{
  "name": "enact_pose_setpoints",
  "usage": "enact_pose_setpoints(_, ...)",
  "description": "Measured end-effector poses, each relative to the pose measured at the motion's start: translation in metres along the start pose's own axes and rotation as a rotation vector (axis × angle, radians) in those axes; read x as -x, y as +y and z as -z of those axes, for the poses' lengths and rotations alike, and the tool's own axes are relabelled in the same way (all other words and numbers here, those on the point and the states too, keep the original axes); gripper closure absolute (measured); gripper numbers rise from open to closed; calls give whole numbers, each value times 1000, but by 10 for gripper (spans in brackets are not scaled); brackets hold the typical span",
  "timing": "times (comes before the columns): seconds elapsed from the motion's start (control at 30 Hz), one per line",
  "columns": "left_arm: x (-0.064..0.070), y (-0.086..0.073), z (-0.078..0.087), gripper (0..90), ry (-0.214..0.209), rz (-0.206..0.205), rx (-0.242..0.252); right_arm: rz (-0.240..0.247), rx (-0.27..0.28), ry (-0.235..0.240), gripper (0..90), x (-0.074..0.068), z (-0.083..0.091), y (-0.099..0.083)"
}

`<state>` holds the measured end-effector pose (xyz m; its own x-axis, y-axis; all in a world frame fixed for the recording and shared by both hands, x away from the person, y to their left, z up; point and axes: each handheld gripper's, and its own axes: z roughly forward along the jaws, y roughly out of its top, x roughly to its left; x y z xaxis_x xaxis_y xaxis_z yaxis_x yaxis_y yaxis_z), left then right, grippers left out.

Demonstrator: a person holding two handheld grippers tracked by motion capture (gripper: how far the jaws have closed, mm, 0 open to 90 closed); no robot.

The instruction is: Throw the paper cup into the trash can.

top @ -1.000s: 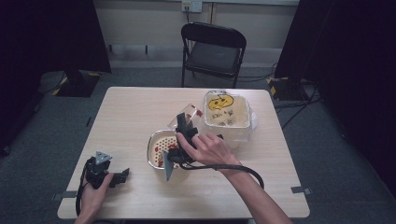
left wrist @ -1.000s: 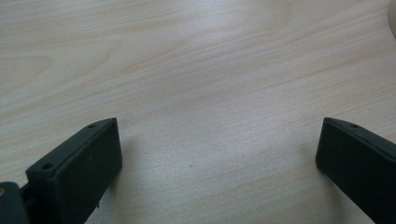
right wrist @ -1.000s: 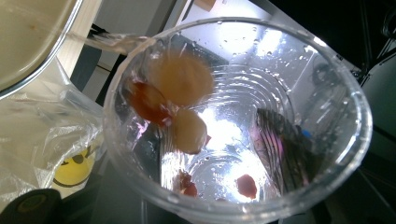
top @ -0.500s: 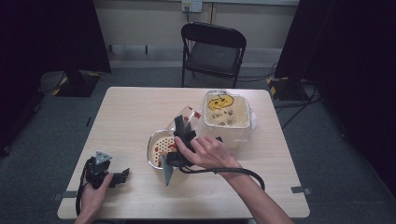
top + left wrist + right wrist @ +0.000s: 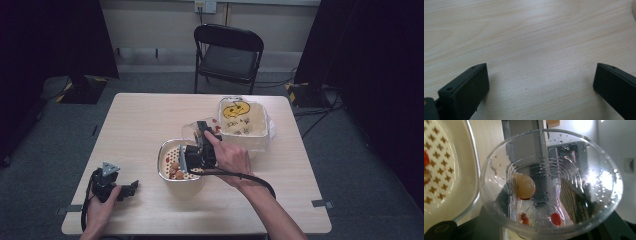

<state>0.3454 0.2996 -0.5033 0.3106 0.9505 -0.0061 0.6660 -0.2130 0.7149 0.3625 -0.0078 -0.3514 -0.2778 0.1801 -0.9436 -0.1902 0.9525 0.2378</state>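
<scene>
Right now one clear plastic cup (image 5: 549,187) sits pinched in the right claw (image 5: 200,150), tipped over one perforated metal basket (image 5: 175,162); it has swung closer since before. Beside it stands one tub (image 5: 245,122). Wide apart, the left claw (image 5: 541,85) rests on the wooden table (image 5: 145,120); one black chair (image 5: 227,52) waits behind.

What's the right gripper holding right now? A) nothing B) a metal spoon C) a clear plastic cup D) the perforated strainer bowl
C: in the right gripper view the clear plastic cup sits between that gripper's jaws, wet inside, with a pale round piece and small red bits still in it; the high view shows the right gripper tipping it beside the perforated strainer bowl.
</scene>
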Motion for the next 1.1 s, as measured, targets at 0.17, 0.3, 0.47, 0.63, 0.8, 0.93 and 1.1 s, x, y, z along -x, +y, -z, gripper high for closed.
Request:
enact_pose_setpoints(0.17, 0, 0, 0, 0, 0, 0, 0, -270, 37, 88, 498, 9, -1, -9)
enact_pose_setpoints(0.3, 0, 0, 0, 0, 0, 0, 0, -434, 86, 151, 498, 17, -3, -18)
enact_pose_setpoints(0.47, 0, 0, 0, 0, 1, 0, -1, -641, 127, 232, 499, 25, -6, -31)
enact_pose_setpoints(0.63, 0, 0, 0, 0, 0, 0, 0, -781, 183, 308, 499, 31, -7, -40)
enact_pose_setpoints(0.8, 0, 0, 0, 0, 0, 0, 0, -966, 251, 380, 499, 38, -10, -49)
enact_pose_setpoints(0.93, 0, 0, 0, 0, 1, 0, -1, -1006, 269, 395, 499, 40, -12, -52)
enact_pose_setpoints(1.1, 0, 0, 0, 0, 0, 0, 0, -1055, 308, 363, 502, 44, -10, -54)
